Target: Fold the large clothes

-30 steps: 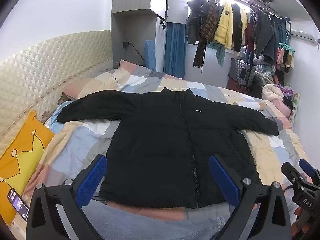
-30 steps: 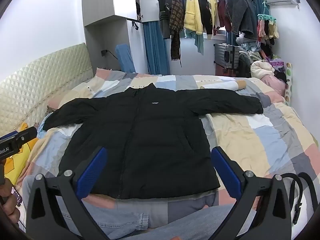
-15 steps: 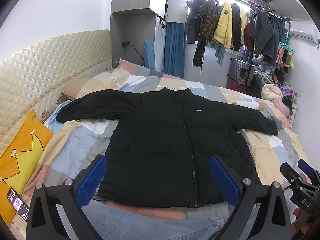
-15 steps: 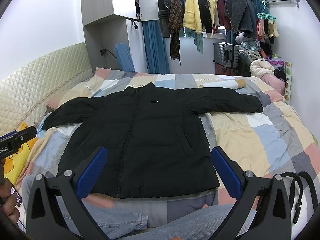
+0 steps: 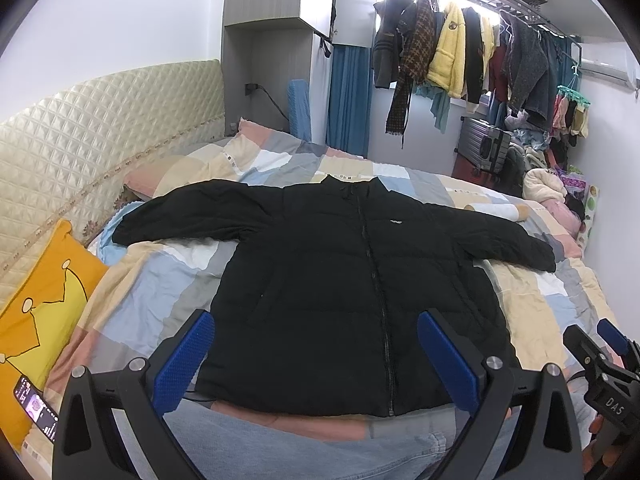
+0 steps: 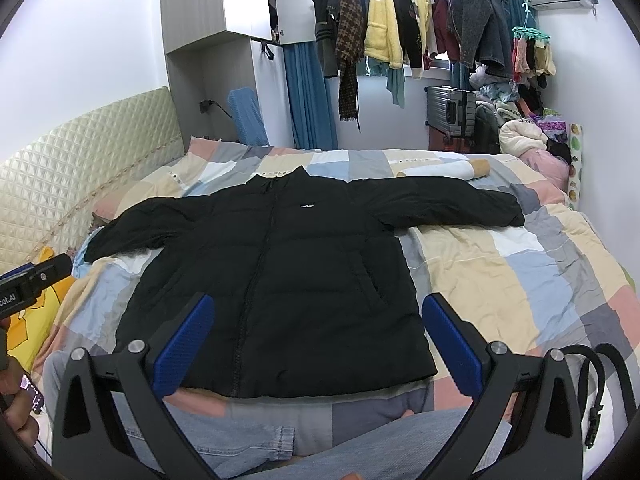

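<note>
- A bed [image 5: 152, 280] with a patchwork quilt is carrying the black jacket [image 5: 344, 280], which is lying flat, zipped, sleeves spread wide, collar toward the far wall.
- Behind it, a rack of hanging clothes [image 6: 400, 28] is filling the window side, beside a blue curtain [image 6: 308, 96].
- The left tongs [image 5: 316, 360] and right tongs [image 6: 318, 344] are hovering released over the hem, grasping nothing.
- Only the left view is showing the whole yellow pillow [image 5: 44, 300]; only the right view is showing a black strap [image 6: 600, 380] on the quilt.
</note>
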Available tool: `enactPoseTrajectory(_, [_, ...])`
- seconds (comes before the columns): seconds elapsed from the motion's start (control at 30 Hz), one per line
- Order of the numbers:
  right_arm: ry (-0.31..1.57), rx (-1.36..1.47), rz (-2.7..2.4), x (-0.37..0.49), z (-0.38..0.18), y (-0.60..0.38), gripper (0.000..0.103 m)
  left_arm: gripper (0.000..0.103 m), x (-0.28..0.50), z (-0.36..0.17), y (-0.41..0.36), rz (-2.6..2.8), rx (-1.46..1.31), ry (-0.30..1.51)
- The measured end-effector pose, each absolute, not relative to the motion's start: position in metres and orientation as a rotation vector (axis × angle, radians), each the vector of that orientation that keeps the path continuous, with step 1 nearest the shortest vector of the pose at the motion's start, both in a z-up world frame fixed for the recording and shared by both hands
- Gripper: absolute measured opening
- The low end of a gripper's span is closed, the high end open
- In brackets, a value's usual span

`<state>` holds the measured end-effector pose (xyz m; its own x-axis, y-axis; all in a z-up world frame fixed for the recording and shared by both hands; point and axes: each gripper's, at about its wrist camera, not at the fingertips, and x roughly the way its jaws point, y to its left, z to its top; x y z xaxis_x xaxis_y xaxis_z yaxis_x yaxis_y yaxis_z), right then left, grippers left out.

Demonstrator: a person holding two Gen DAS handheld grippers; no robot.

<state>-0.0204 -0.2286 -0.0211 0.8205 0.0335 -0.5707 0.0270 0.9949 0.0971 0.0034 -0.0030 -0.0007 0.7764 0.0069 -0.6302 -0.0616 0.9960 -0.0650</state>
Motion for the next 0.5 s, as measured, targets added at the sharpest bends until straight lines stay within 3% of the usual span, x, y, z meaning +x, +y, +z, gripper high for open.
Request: enactPoseTrajectory(0.5, [0.636, 0.113, 0.010, -0.0188, -0.0218, -0.2325, 0.103, 0.103, 0.0004, -0.0010, -0.0033, 0.037, -0.095, 0.685])
